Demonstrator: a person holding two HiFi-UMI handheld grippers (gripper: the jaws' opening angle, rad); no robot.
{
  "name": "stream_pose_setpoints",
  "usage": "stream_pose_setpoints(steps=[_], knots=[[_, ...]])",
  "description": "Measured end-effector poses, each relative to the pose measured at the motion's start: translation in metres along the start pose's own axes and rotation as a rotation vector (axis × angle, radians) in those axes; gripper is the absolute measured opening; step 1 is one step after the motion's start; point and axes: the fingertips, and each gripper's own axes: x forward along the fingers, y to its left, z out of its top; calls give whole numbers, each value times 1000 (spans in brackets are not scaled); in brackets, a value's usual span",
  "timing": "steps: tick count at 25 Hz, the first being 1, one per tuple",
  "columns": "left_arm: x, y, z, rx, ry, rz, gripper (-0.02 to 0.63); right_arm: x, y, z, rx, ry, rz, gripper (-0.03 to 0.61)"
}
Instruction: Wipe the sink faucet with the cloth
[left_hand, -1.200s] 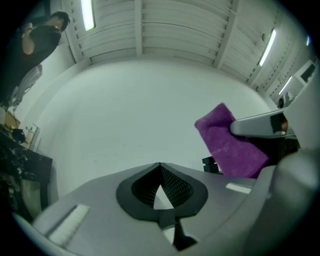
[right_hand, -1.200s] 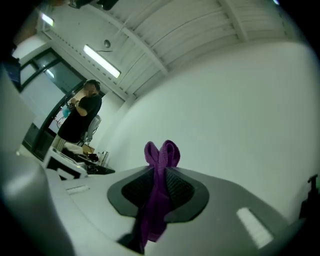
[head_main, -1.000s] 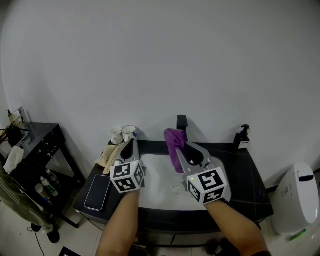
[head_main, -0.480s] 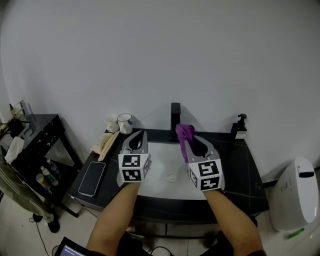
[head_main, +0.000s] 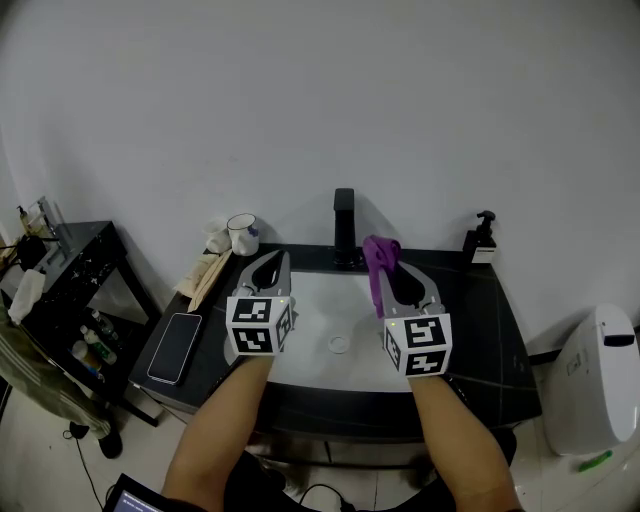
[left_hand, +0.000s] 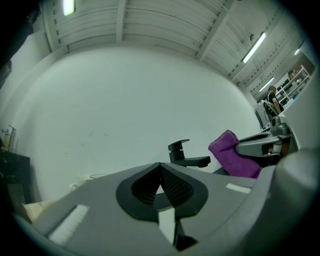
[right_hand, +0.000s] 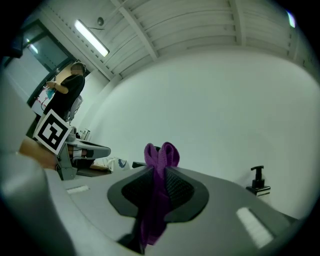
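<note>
The black faucet (head_main: 344, 225) stands upright at the back of the white sink (head_main: 310, 300). My right gripper (head_main: 384, 262) is shut on the purple cloth (head_main: 378, 256), which hangs just right of the faucet and a little nearer than it, not touching. In the right gripper view the cloth (right_hand: 161, 165) sticks up folded between the jaws. My left gripper (head_main: 270, 264) hovers over the sink's left side, shut with nothing in it. From the left gripper view, the faucet (left_hand: 186, 156) is ahead and the cloth (left_hand: 232, 154) to its right.
A black soap dispenser (head_main: 481, 240) sits at the counter's back right. A mug (head_main: 241, 233) and pale cloths (head_main: 205, 275) are at the back left, with a phone (head_main: 175, 347) on the left of the counter. A black side table (head_main: 70, 275) stands left, a white bin (head_main: 600, 385) right.
The cloth in my right gripper has moved from against the faucet's left to its right and a little away. Both grippers sit lower in view; the head camera has shifted.
</note>
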Motion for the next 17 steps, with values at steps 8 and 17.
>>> stream_pose_setpoints(steps=[8,17], knots=[[1,-3,-4,8,16,-6,17,3,-6,-12,35,37,-8,71],[4,-8,-4,13,16,-24,17,6,-2,-8,23,20,10,71]])
